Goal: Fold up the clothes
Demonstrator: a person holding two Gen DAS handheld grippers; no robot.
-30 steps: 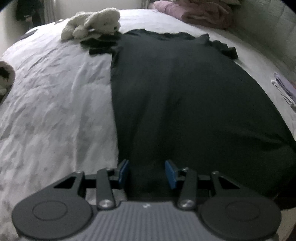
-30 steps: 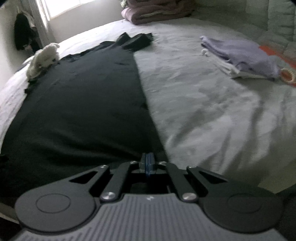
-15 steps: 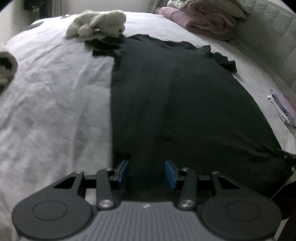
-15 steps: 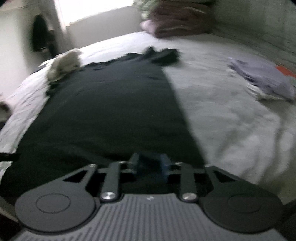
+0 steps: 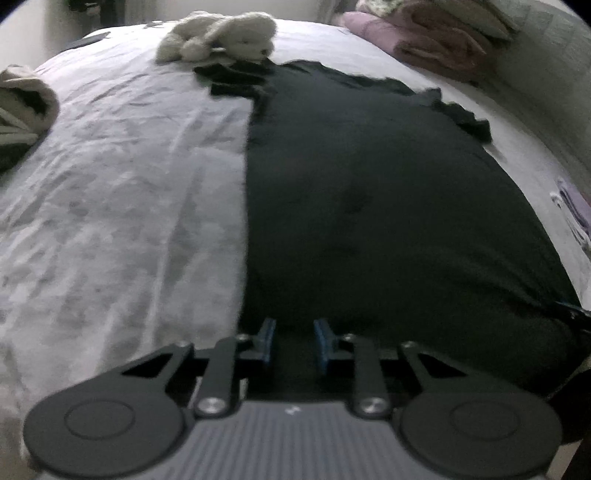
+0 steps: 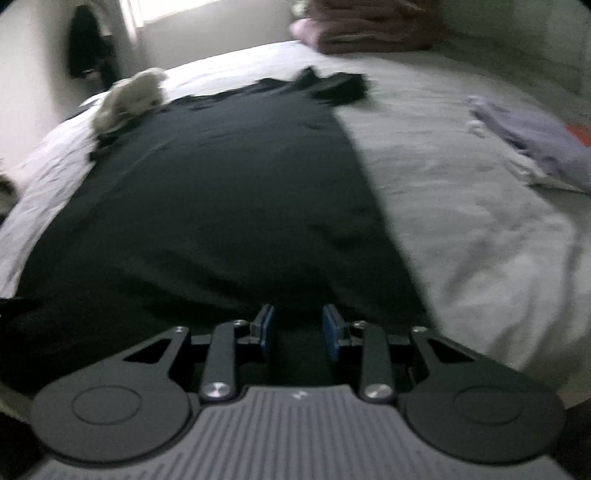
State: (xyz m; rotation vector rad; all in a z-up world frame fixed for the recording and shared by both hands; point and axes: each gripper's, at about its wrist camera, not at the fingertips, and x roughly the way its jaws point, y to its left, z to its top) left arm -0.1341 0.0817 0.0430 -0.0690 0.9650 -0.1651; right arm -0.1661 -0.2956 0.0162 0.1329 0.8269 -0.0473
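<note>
Black shirt hem between left tool, closing

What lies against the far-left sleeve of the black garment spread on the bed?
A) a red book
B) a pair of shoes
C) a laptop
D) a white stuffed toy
D: a white stuffed toy rests at the far-left sleeve of the black garment.

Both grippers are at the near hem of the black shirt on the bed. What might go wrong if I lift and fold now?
1. The left gripper is closing on dark cloth at the black shirt hem; it may pinch one layer only.
2. The right gripper stands open, so its side could stay down and skew the fold.
3. The plush toy touches the far sleeve and might drag.
</note>
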